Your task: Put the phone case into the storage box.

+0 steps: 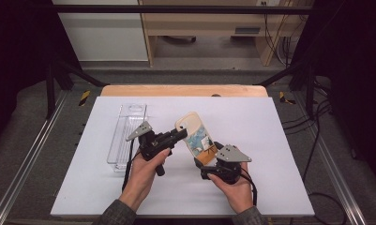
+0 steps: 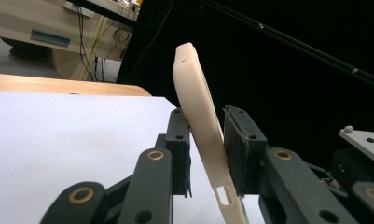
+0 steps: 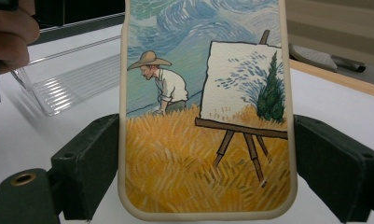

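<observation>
- Phone case with a painted wheat-field scene is held up off the white table, tilted.
- Right gripper clamps its bottom end across the width.
- Left gripper pinches its top edge, front to back.
- Clear plastic box lies nearby on the left.

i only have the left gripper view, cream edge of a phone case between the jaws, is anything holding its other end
Observer: Yes, the right gripper clamps the phone case across its width at the lower end.
Operator: whats on its face
Observer: A painted scene: a man in a straw hat, a wheat field and an easel.
Operator: anything else on the table
Observer: A clear plastic tray lies beside the left hand; the left gripper grips the case near its top.
</observation>
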Demonstrator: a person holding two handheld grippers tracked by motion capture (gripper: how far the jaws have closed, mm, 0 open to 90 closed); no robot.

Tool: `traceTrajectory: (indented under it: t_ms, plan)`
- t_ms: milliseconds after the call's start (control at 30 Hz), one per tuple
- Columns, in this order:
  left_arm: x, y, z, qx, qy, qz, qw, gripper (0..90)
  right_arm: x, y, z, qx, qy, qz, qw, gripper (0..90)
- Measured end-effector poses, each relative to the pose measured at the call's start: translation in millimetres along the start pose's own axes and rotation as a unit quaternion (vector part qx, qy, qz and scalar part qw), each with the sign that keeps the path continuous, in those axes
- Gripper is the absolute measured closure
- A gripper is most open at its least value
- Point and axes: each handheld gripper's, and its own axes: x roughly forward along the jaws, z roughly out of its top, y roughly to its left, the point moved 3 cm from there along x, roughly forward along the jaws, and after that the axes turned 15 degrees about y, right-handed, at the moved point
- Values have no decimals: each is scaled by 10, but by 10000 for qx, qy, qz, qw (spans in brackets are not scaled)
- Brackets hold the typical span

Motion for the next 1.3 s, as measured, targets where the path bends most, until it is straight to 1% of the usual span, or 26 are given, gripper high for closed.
traceTrajectory:
  t_ms: [167,233,300,367,400,500,600,733,800,933,967,1067,1200,1300]
  plan:
    - [-8,-21,7,-48,-12,-101,9999,751,12,-1,-5,36,3,72,10000,117]
    - [-7,-38,11,-34,-27,-170,9998,764,17,-1,-8,42,19,91,9999,117]
    - [-3,-60,16,-1,-58,-287,9996,778,25,-2,-11,37,16,107,9999,118]
    - [0,-84,20,75,-65,-324,9994,788,31,-5,-14,49,19,129,9999,117]
    - [2,-94,22,72,-83,-380,9992,791,34,-6,-16,52,21,140,9999,117]
    - [4,-114,26,122,-96,-420,9990,796,38,-7,-19,90,7,198,9998,117]
    - [2,-132,33,197,-92,-431,9988,797,37,-11,-21,99,-2,240,9997,116]
    - [-3,-145,44,220,-107,-443,9987,798,42,-12,-21,139,-56,328,9993,114]
    - [-1,-151,48,268,-102,-440,9986,798,44,-14,-25,159,-85,360,9992,111]
    - [0,-163,65,364,-123,-466,9982,798,60,-5,-36,192,-191,357,9990,106]
    - [-3,-162,72,362,-137,-466,9982,798,61,0,-39,172,-217,342,9990,103]
    - [-24,-150,96,397,-165,-398,9983,799,56,12,-46,96,-247,331,9991,79]
    - [-78,-120,134,439,-216,-336,9982,799,37,17,-58,47,-303,389,9988,74]
    - [-143,-102,181,529,-295,-280,9978,798,9,8,-61,22,-374,429,9984,62]
